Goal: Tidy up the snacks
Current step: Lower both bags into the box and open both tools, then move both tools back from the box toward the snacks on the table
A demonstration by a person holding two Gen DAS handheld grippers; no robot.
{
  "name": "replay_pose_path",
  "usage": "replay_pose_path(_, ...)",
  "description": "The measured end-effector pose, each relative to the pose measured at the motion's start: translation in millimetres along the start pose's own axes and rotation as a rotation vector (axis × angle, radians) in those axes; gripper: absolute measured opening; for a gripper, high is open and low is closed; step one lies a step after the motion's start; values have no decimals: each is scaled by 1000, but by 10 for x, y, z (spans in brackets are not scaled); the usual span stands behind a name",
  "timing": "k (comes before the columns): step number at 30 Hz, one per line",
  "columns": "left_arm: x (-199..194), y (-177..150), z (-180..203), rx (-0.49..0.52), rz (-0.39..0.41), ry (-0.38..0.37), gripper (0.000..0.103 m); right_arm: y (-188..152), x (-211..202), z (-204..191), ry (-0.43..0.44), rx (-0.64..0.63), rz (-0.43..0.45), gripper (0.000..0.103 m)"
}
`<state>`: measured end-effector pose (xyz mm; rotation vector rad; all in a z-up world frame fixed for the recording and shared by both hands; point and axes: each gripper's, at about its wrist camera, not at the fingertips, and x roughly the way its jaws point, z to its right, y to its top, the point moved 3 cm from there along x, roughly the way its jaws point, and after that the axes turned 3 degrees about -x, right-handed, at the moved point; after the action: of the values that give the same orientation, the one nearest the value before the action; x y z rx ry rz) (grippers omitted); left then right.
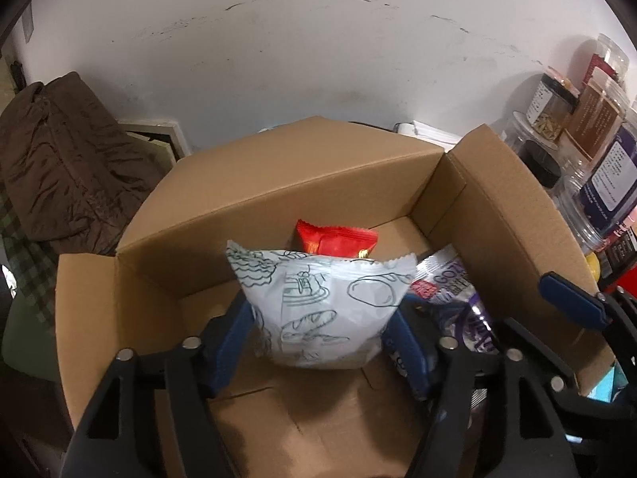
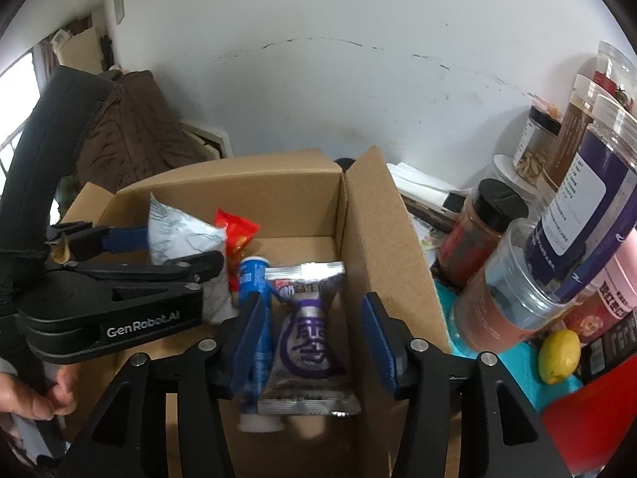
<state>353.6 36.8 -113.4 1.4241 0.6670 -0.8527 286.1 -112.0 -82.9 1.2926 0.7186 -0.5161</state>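
An open cardboard box [image 1: 278, 183] [image 2: 278, 199] stands in front of me. My left gripper [image 1: 318, 342] [image 2: 183, 247] reaches down into it, open, with a white bag printed with line drawings [image 1: 318, 310] [image 2: 179, 235] upright between its blue pads [image 1: 235, 342]. A red packet [image 1: 338, 241] [image 2: 235, 231] stands behind that bag. My right gripper [image 2: 316, 342] is open at the box's right side. A silver and purple packet [image 2: 306, 334] [image 1: 458, 290] and a blue tube [image 2: 254, 279] lie between its fingers; the right pad [image 2: 378, 342] stands clear of the packet.
Clear plastic jars [image 2: 589, 199] [image 1: 597, 159] crowd the right, beside a dark-lidded spice bottle [image 2: 477, 239] and a yellow lemon [image 2: 559, 354] on a teal surface. A brown jacket [image 1: 59, 151] hangs on the left. A hand [image 2: 32, 394] holds the left gripper's handle.
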Motion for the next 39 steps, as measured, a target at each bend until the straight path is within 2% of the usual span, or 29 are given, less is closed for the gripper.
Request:
replay_pose_path(3, -63, -1, 17, 8, 23, 23, 70, -18, -55, -13, 0, -2, 0, 52)
replay_pose_path(15, -697, 32, 205, 45, 118, -16, 70, 40, -538, 75, -4, 30, 57, 52)
replay_pose_path(23, -1360, -26, 285, 64, 222, -45, 70, 95, -1125, 56, -25, 20, 144, 52)
replay_pose_path(34, -2221, -244, 330, 79, 354, -95, 70, -26, -1944, -46, -60, 12, 268, 52)
replay_pose_path(36, -2334, -306, 334, 83, 369, -101, 76, -75, -2057, -64, -62, 11, 284, 55)
replay_pose_path(39, -2514, -431, 341, 96, 400, -116, 76, -155, -2231, -98, -60, 12, 307, 55)
